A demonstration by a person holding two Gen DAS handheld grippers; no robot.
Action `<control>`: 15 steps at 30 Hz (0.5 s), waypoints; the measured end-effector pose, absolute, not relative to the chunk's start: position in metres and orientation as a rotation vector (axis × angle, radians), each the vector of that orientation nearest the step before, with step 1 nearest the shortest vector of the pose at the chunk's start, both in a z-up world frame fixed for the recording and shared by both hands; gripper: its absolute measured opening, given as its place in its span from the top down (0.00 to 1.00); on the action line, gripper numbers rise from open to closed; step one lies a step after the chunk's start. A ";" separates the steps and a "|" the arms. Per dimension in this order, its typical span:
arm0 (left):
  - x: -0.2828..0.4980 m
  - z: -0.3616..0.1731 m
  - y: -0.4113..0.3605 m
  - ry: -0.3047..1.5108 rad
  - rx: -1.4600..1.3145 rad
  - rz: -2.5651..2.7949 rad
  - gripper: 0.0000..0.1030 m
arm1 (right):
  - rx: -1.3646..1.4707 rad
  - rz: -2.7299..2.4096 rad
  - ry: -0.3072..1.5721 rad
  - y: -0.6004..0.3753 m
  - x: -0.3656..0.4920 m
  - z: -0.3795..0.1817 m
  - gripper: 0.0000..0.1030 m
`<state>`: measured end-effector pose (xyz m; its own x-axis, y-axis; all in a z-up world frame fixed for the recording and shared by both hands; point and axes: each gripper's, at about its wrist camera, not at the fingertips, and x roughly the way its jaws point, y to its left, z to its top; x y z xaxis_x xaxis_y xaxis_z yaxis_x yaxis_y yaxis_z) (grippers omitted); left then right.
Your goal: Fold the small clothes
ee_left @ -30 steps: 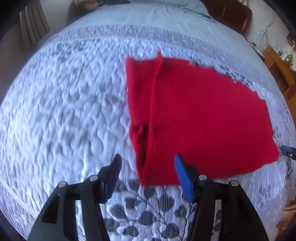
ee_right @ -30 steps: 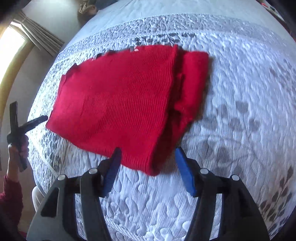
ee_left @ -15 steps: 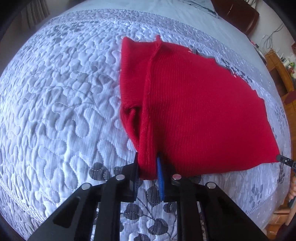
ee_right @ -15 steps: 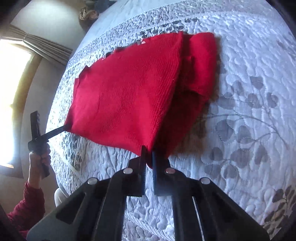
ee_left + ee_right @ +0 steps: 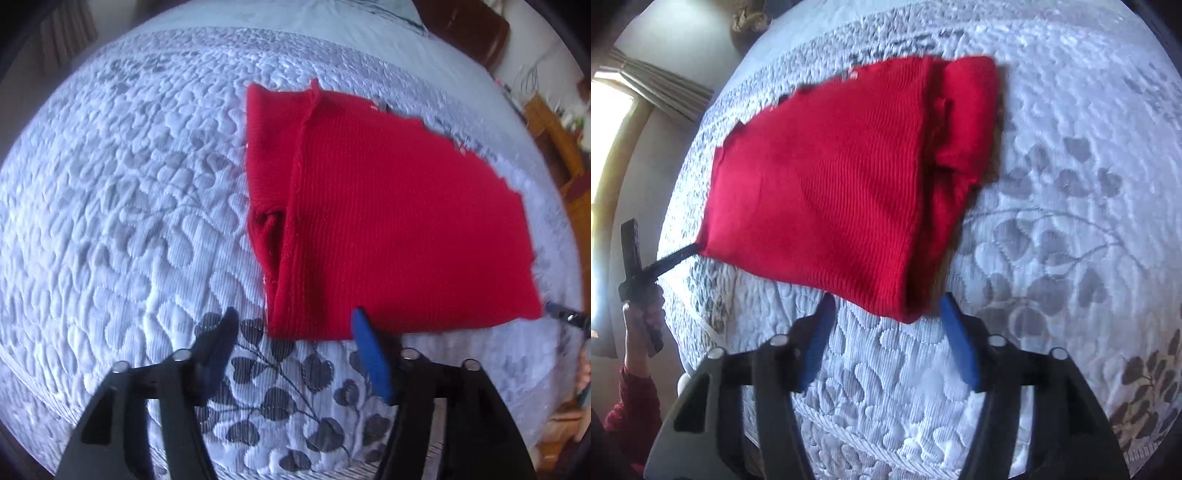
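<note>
A bed fills the room, spread with a pale quilted bedspread (image 5: 122, 206) stitched in swirls and printed with grey leaves, a plain light-blue sheet (image 5: 295, 33) beyond it. Daylight glows through a window (image 5: 605, 155) beside pleated curtains (image 5: 661, 88) and a plain pale wall (image 5: 676, 33). On the opposite side stands a dark brown headboard or chair (image 5: 465, 29), and wooden furniture (image 5: 554, 136) carries small items too blurred to identify.

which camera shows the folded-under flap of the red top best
The left wrist view: the flap lies open beside the seam, with its bunched fold visible. The right wrist view shows it farther off, blurred and partly shadowed.
</note>
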<state>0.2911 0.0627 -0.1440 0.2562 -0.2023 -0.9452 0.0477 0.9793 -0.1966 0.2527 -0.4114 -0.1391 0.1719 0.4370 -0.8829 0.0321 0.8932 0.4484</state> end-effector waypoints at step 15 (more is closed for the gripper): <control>0.329 -0.177 0.048 1.377 -0.186 -0.162 0.38 | 0.633 0.338 1.450 -0.417 0.282 -0.191 0.39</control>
<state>0.3285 0.0482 -0.1774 0.1855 -0.2223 -0.9572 0.0057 0.9743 -0.2251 0.2818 -0.4166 -0.1912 0.1129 0.5756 -0.8099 0.1584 0.7943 0.5865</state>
